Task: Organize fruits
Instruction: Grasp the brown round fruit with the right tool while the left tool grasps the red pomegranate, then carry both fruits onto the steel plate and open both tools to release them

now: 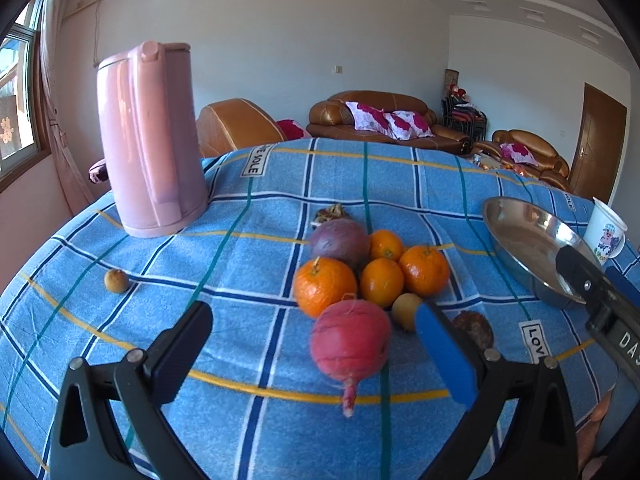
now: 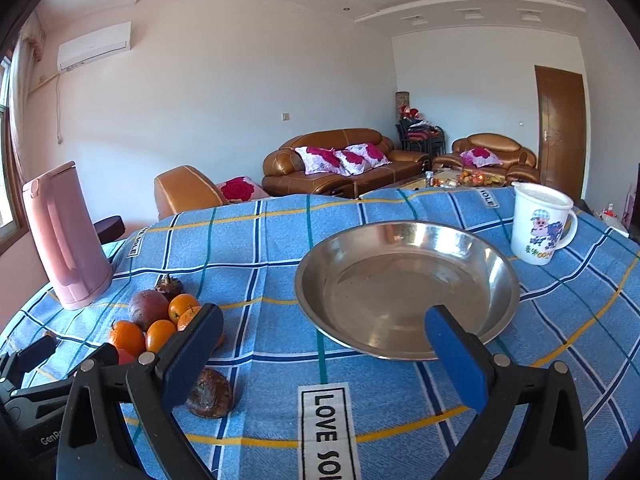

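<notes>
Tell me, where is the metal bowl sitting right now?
The metal bowl sits on the blue checked tablecloth, ahead of the open right gripper, with the white mug behind it to the right.

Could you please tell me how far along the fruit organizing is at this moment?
Nothing looks done: the steel bowl holds nothing. Nothing is in hand; the left gripper hangs open by the red fruit, the right gripper open. The oranges remain clustered on the tablecloth.
</notes>
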